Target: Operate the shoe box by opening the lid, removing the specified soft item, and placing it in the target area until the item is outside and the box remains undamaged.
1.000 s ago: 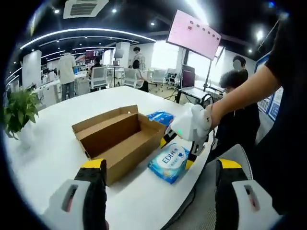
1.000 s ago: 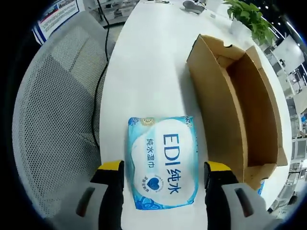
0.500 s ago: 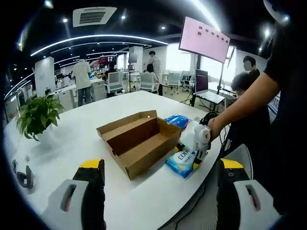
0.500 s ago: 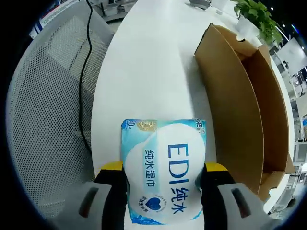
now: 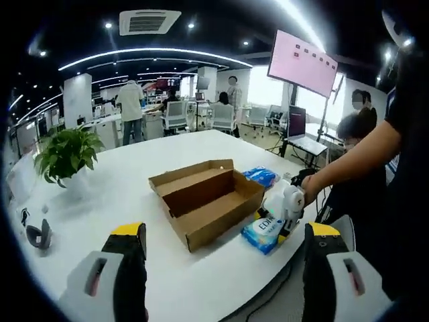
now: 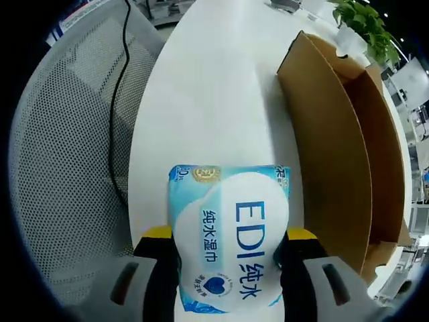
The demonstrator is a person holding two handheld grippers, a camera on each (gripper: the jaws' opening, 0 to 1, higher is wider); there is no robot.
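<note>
In the left gripper view, the left gripper [image 5: 221, 275] rises from the bottom edge with its two yellow-tipped jaws spread wide and nothing between them. Beyond it, at the centre of the frame, an open cardboard shoe box [image 5: 208, 201] sits on a white desk [image 5: 127, 194]. Just right of the box lies a blue pack of wet wipes [image 5: 267, 232], with the right gripper [image 5: 285, 213], held in a person's hand [image 5: 310, 191], down on it. A second blue pack [image 5: 260, 176] lies behind the box, and a potted plant [image 5: 67, 151] stands at the left. In the right gripper view, the right gripper [image 6: 229, 248] has its jaws pressed against both sides of the wet wipes [image 6: 231, 245] at lower centre. The pack rests on the desk [image 6: 208, 100], just left of the shoe box [image 6: 342, 141] wall. A mesh chair [image 6: 60, 147] fills the left side.
</note>
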